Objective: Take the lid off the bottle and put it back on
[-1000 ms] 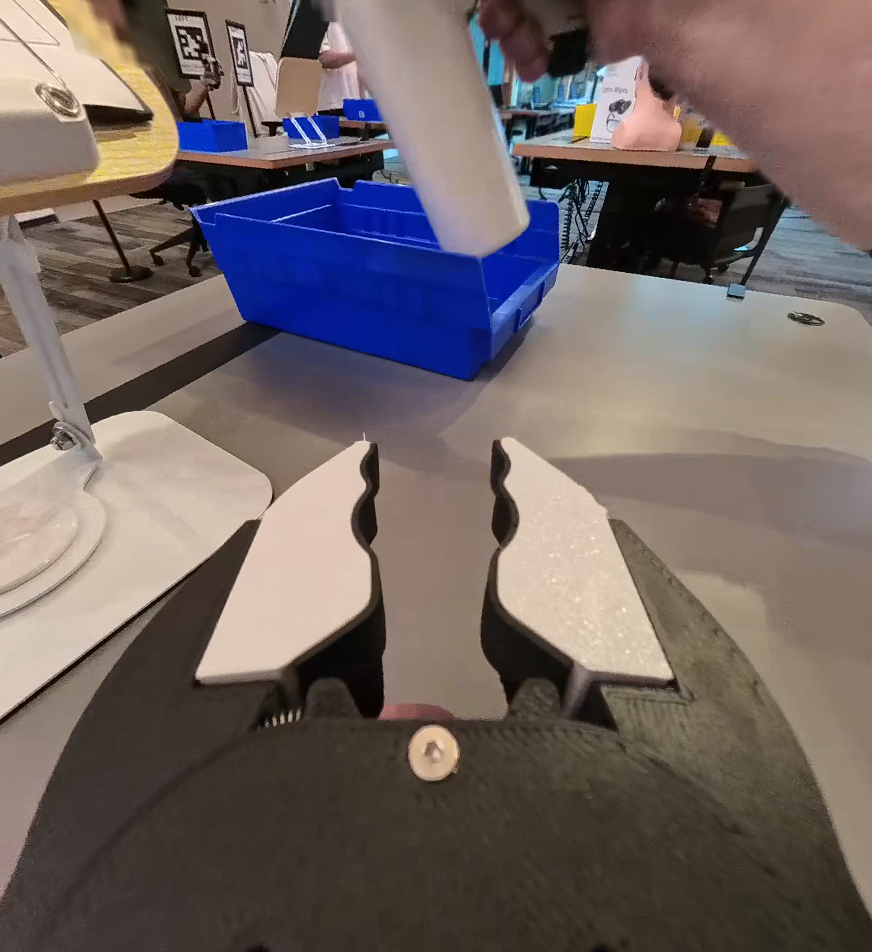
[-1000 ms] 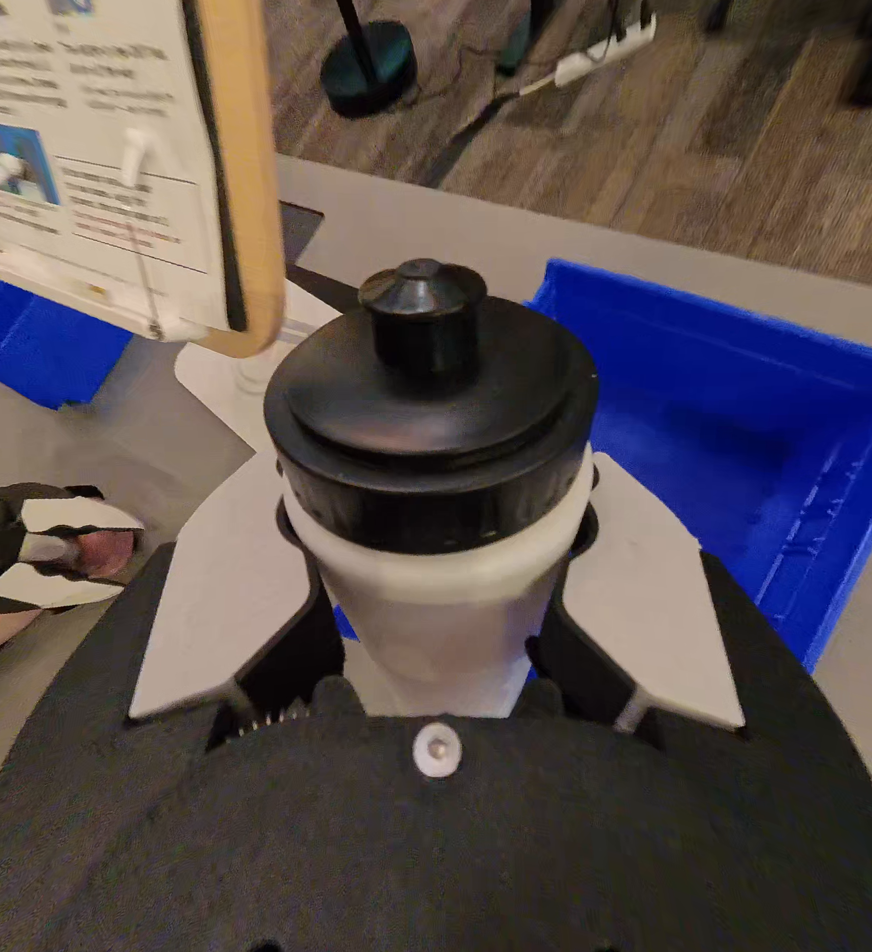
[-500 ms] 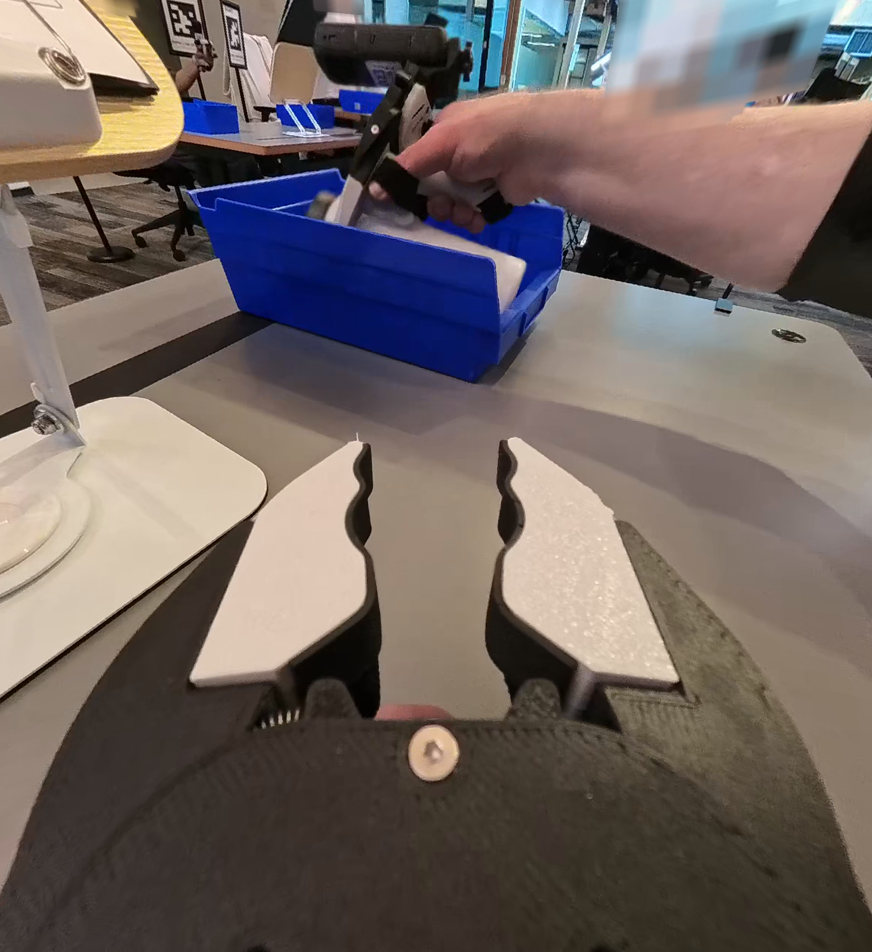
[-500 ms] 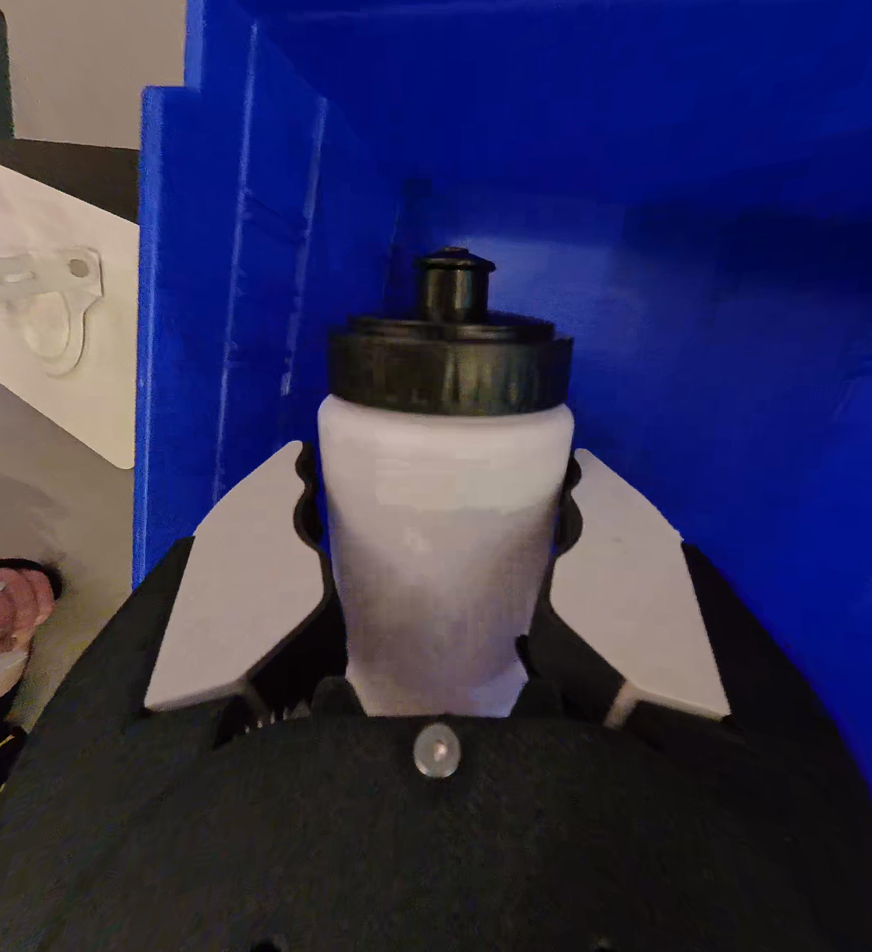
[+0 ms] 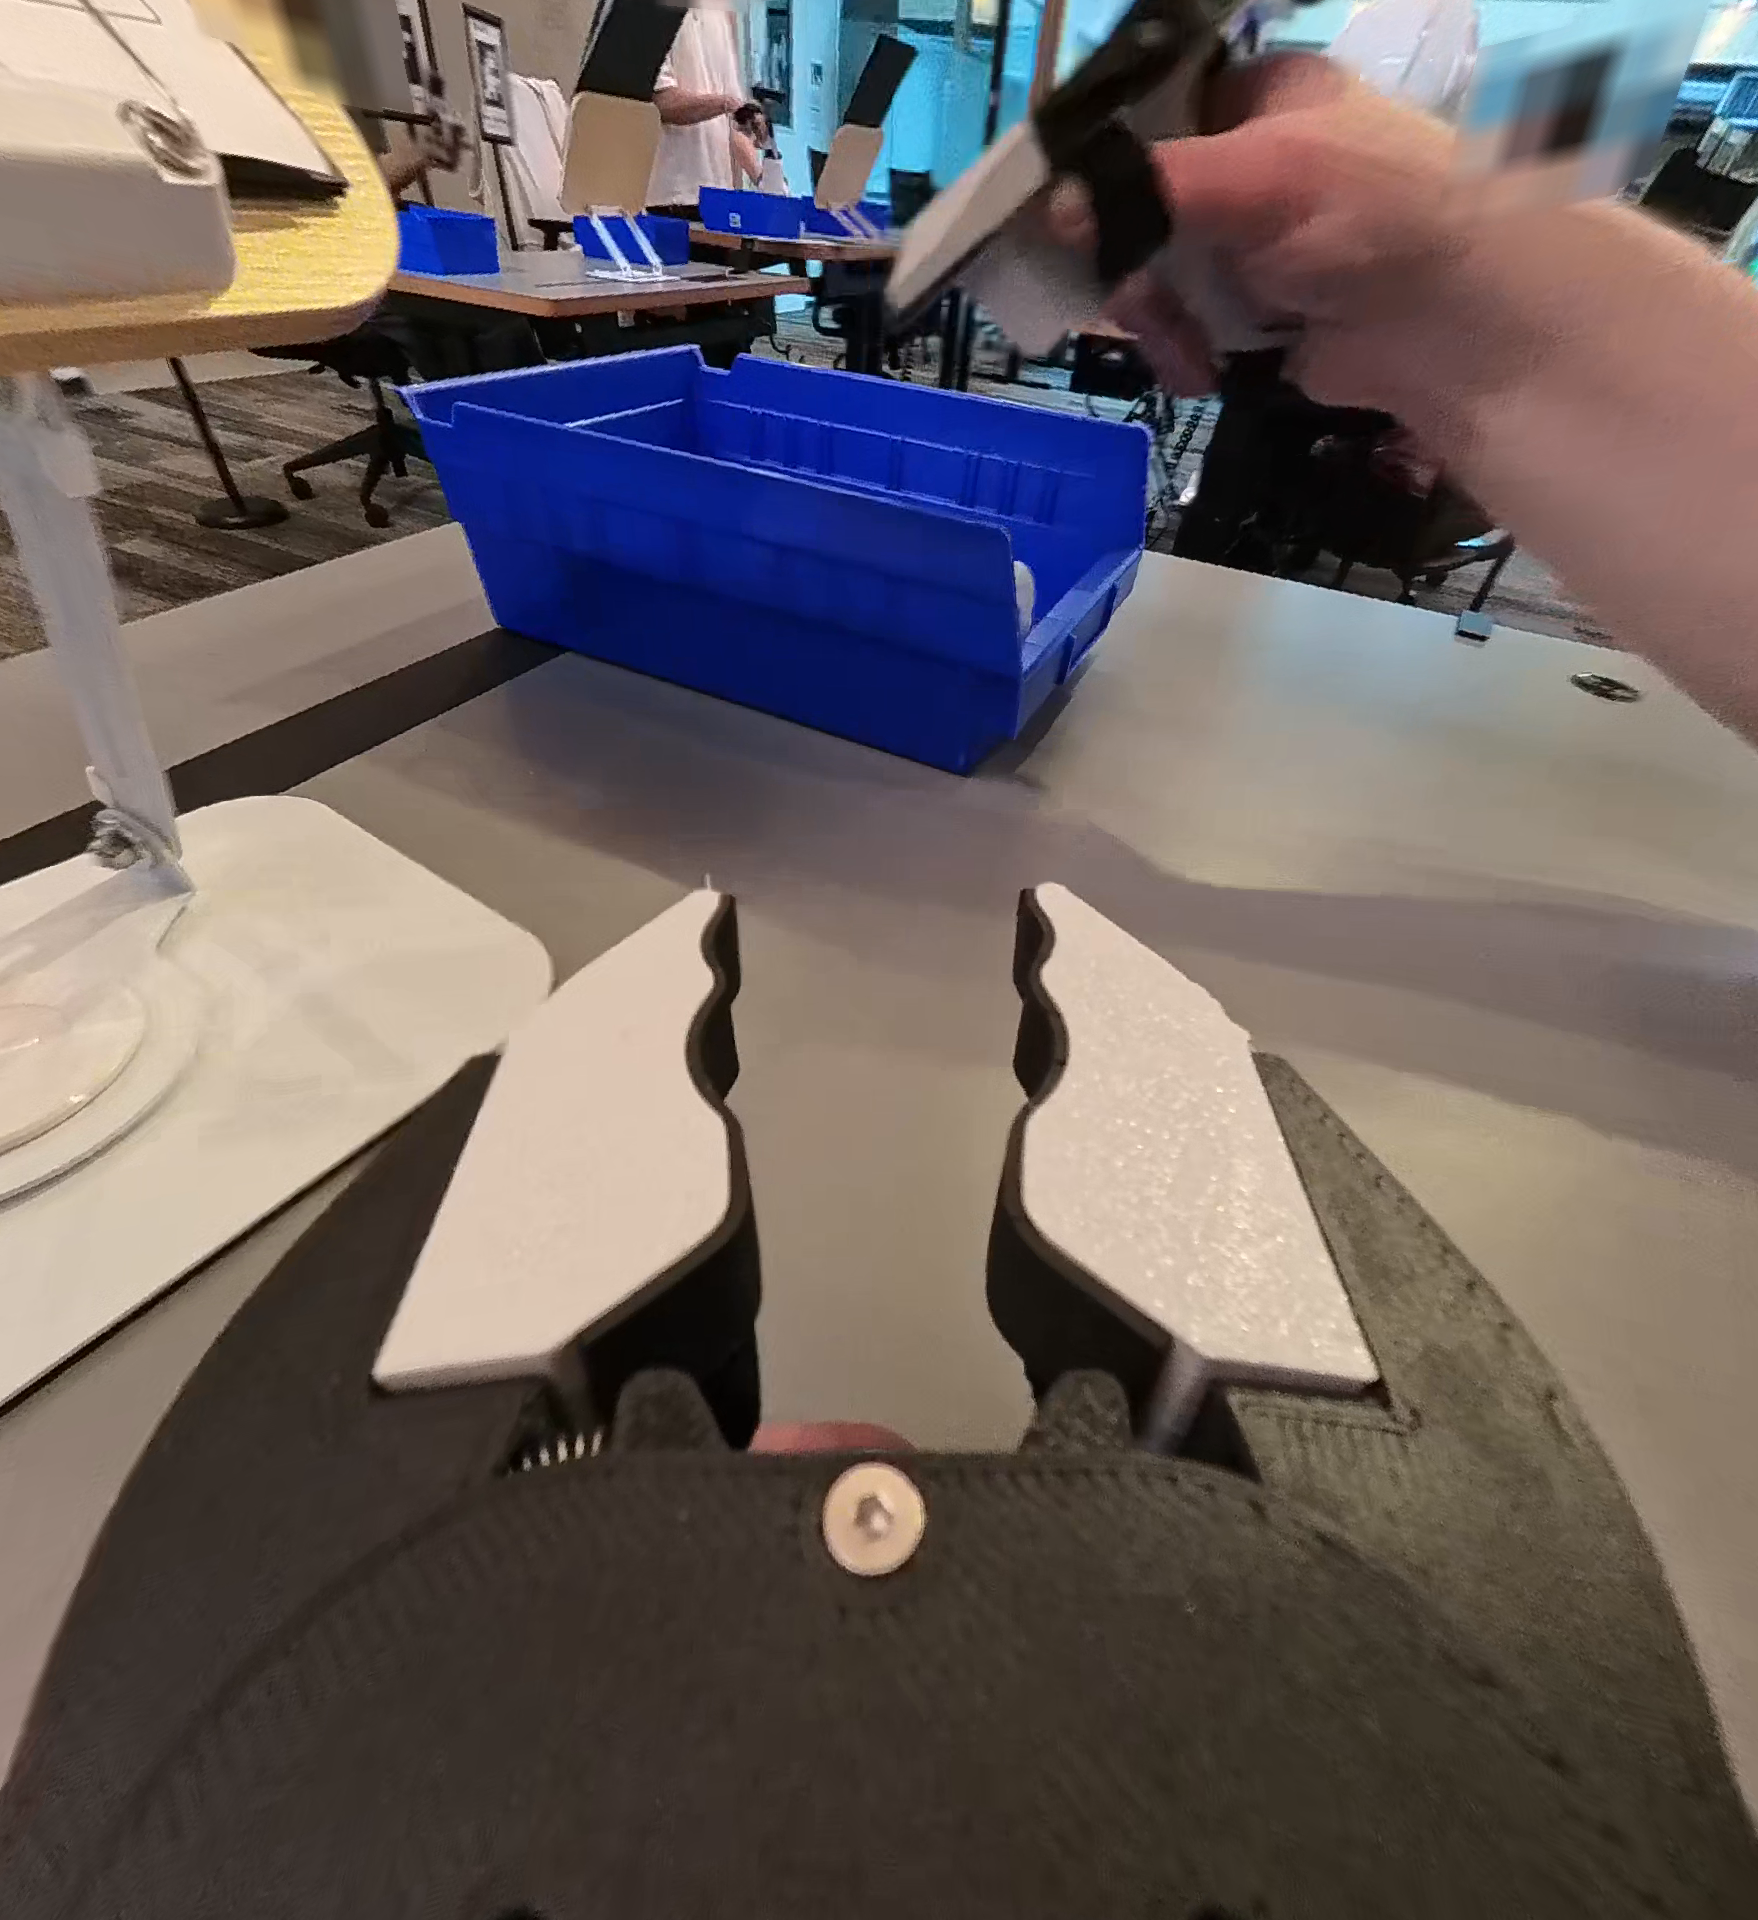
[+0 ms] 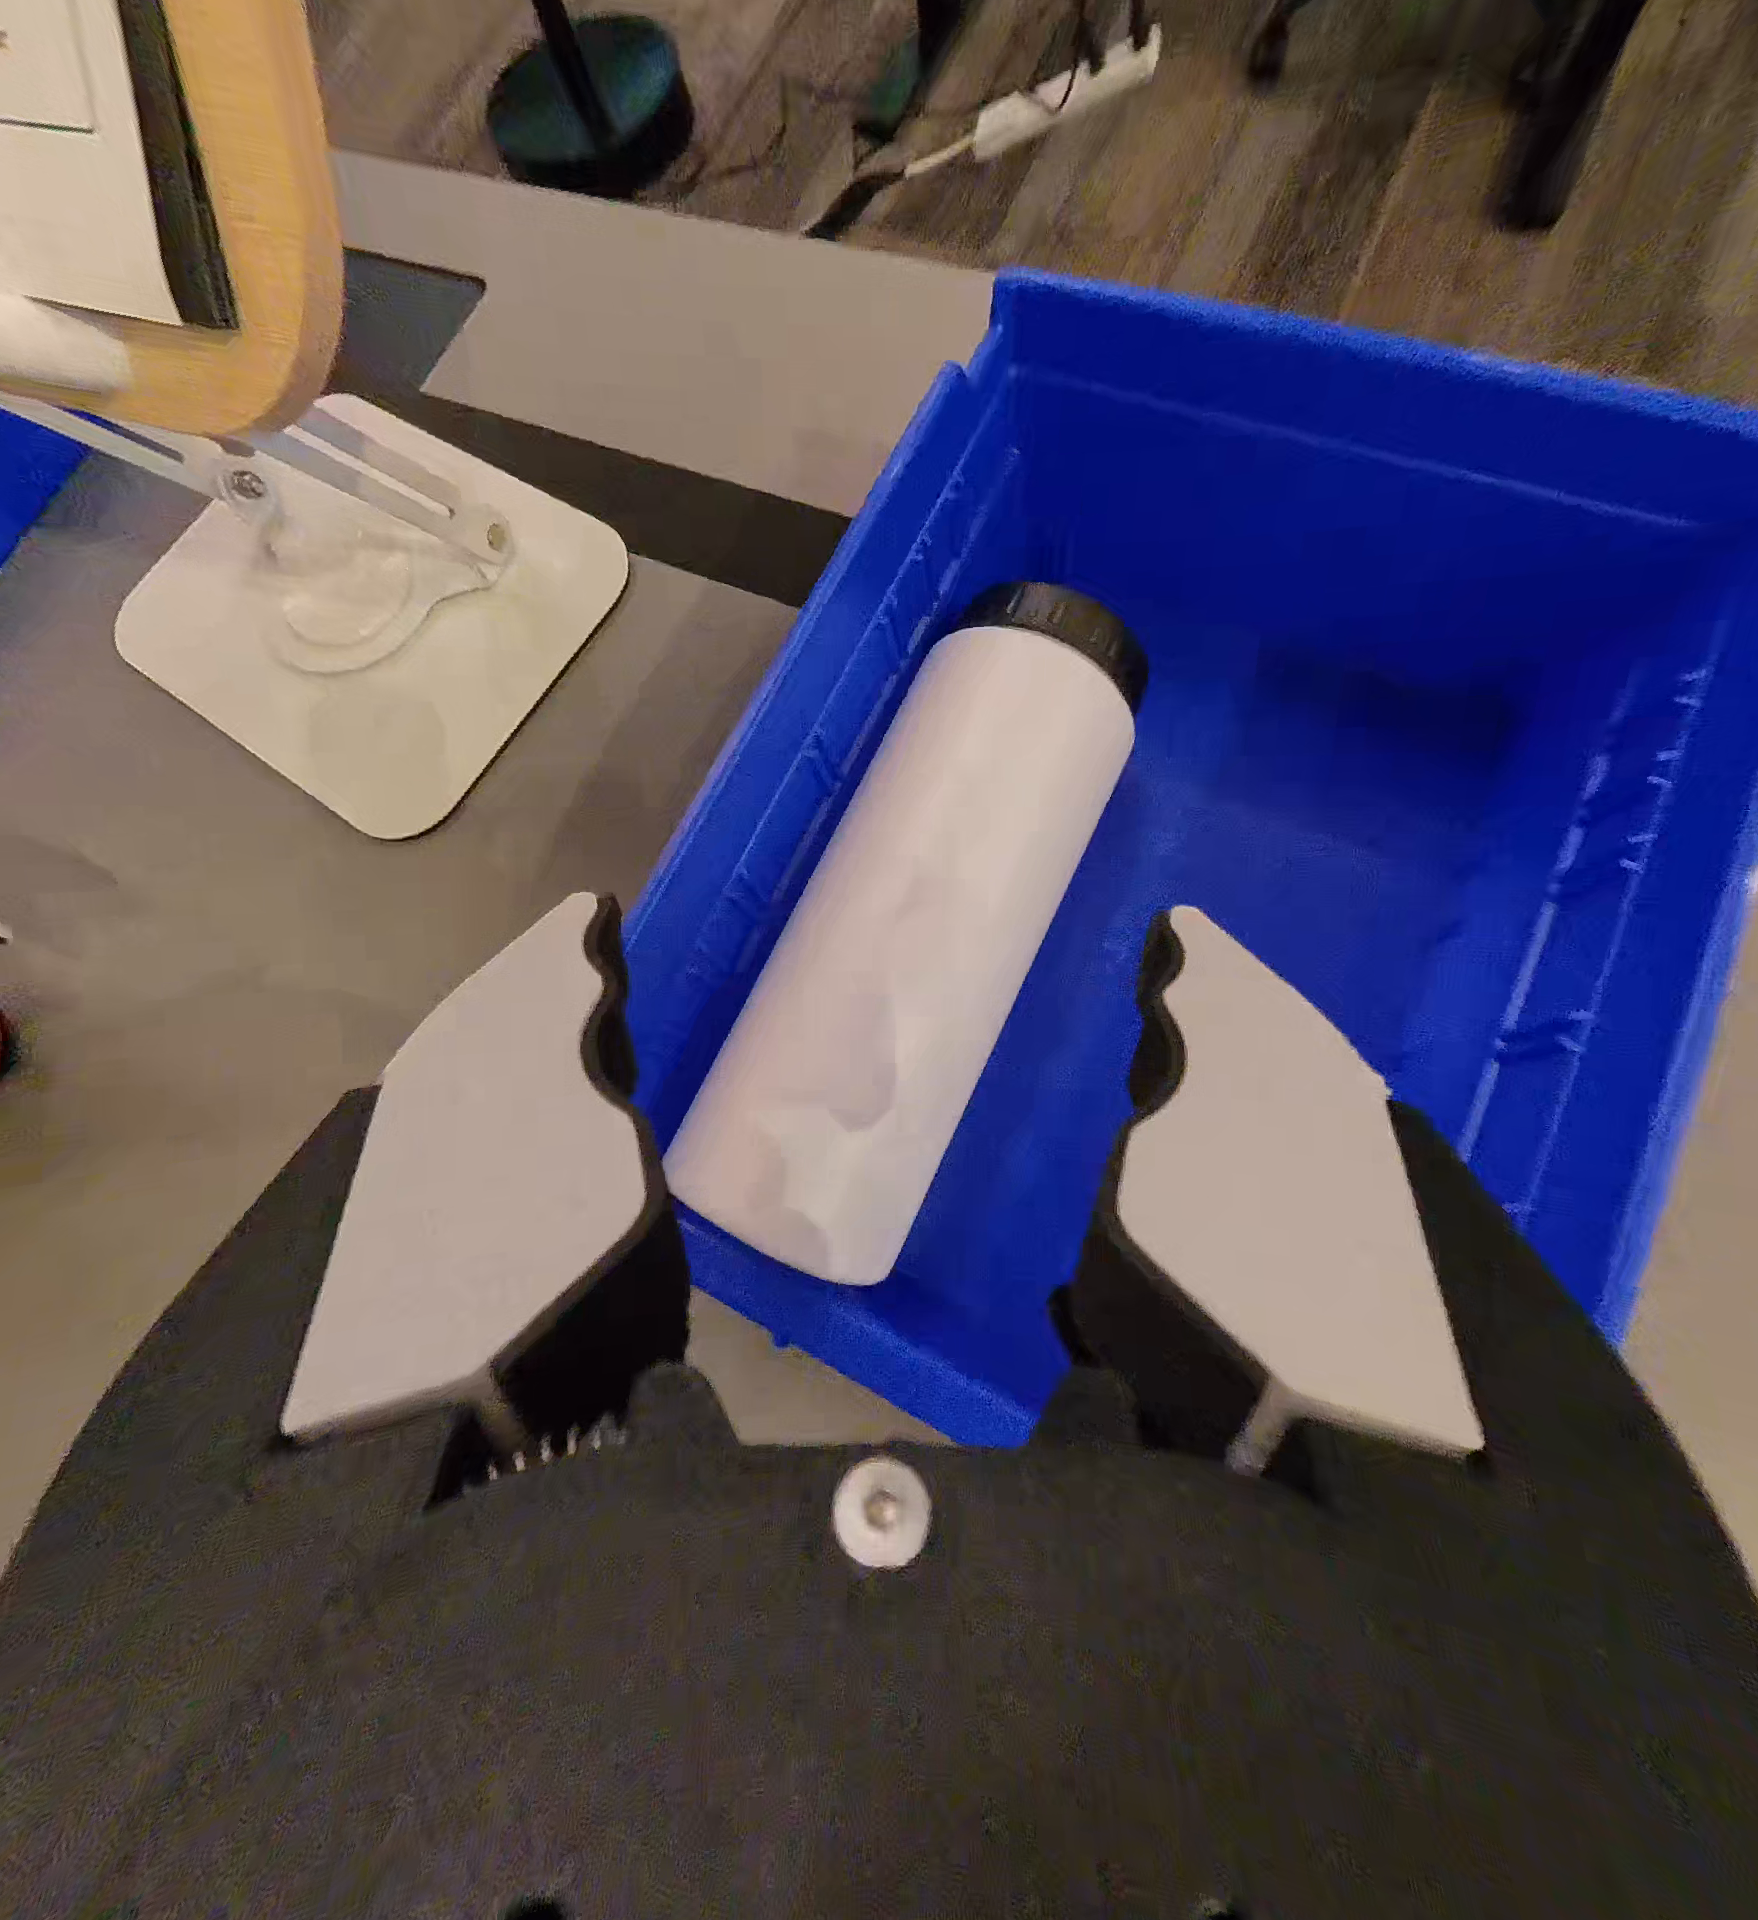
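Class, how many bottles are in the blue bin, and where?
1. The white bottle lies on its side against one long wall of the blue bin, black lid on; nothing looks hidden.

One bottle (image 6: pixel 916 914); one bin (image 6: pixel 1374 499)

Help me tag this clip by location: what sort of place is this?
Probably a shared lab or office workroom set up for data collection: rows of desks carrying matching blue bins, rolling office chairs, and another blue bin on this grey table.
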### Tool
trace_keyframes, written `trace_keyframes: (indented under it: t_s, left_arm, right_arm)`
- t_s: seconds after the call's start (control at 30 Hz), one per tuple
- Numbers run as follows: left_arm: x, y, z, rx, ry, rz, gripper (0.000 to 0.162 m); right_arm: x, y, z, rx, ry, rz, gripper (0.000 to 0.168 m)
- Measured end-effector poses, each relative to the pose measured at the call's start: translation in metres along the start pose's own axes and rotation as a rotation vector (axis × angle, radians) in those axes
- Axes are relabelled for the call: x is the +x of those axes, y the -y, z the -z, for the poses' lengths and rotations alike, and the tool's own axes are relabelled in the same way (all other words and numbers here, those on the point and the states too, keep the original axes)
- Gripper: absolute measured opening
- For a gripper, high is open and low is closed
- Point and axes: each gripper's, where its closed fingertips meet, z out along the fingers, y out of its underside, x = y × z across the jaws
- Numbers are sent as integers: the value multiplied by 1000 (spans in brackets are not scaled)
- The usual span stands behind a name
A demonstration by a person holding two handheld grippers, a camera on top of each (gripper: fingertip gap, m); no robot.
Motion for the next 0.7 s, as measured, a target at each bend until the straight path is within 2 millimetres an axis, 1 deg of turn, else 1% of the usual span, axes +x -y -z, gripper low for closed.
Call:
trace_keyframes:
  t_s: [0.03,0.1,0.13,0.2,0.27,0.3,0.33,0.4,0.43,0.5,0.53,0.57,0.6,0.63,0.67,0.7]
  left_arm:
    - [-6,0,2,-7,38,-24,53]
    - [-23,4,12,-13,135,-87,59]
    - [-34,11,20,-2,193,-108,61]
    - [-58,25,46,20,331,-148,64]
    - [-88,40,83,21,500,-211,69]
    - [-105,47,108,14,607,-248,71]
    - [-123,54,136,10,713,-265,72]
    - [-160,61,199,3,904,-218,72]
    - [-179,59,233,-8,999,-165,73]
    - [-213,47,303,-15,1160,-70,73]
    - [-230,36,336,-31,1238,-29,74]
    - [-244,22,364,-48,1290,31,74]
    - [-257,6,388,-67,1324,101,74]
    - [-268,-11,405,-94,1331,179,74]
    - [-277,-29,415,-123,1305,266,75]
    - [-284,-45,417,-143,1254,352,74]
  right_arm:
    - [0,-4,10,41,-27,8,95]
    - [8,-13,30,107,-106,29,99]
    - [15,-18,42,140,-153,40,102]
    - [30,-26,65,220,-244,63,102]
    - [50,-37,85,266,-329,65,103]
    - [59,-44,92,264,-355,54,103]
    - [68,-52,96,259,-365,36,101]
    - [86,-69,99,241,-372,-16,100]
    - [93,-76,97,236,-366,-41,100]
    - [106,-90,92,222,-366,-78,100]
    - [111,-96,87,209,-364,-91,100]
    - [112,-102,81,193,-339,-108,98]
    - [113,-108,73,173,-307,-131,94]
    - [112,-114,64,150,-277,-149,90]
    - [111,-119,56,128,-248,-166,86]
    - [109,-122,50,113,-223,-182,81]
